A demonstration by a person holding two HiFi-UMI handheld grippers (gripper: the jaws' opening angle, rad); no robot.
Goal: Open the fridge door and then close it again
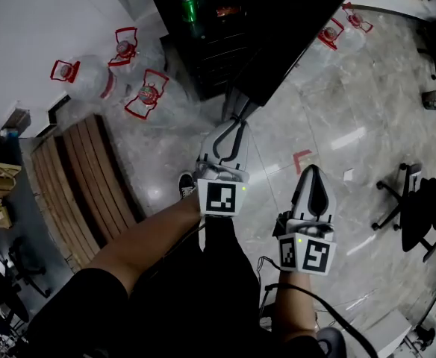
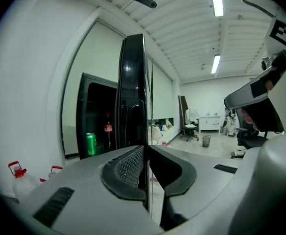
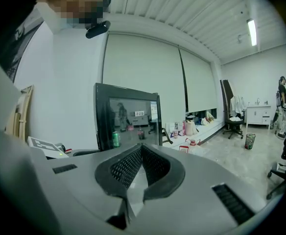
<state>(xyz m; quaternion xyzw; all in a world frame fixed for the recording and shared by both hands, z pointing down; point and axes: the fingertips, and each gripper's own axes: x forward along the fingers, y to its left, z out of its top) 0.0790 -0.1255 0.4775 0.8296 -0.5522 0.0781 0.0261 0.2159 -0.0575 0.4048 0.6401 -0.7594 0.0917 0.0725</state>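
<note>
Grey marble floor (image 1: pixel 352 110) fills the head view, with a tall black fridge (image 1: pixel 203 51) at its top edge. The glossy black fridge door (image 1: pixel 300 36) swings out over the floor. The left claw (image 1: pixel 238 116) sits at the door's free edge, and the right claw (image 1: pixel 313 171) hangs apart from it, nearer the person. In the left gripper view, the left claw (image 2: pixel 144 153) is nearly closed, its pads pinching the door's (image 2: pixel 133 92) thin edge; a green can (image 2: pixel 90 143) stands inside. In the right gripper view, the right claw (image 3: pixel 142 148) is closed tip to tip, holding nothing, facing the fridge (image 3: pixel 128 116).
</note>
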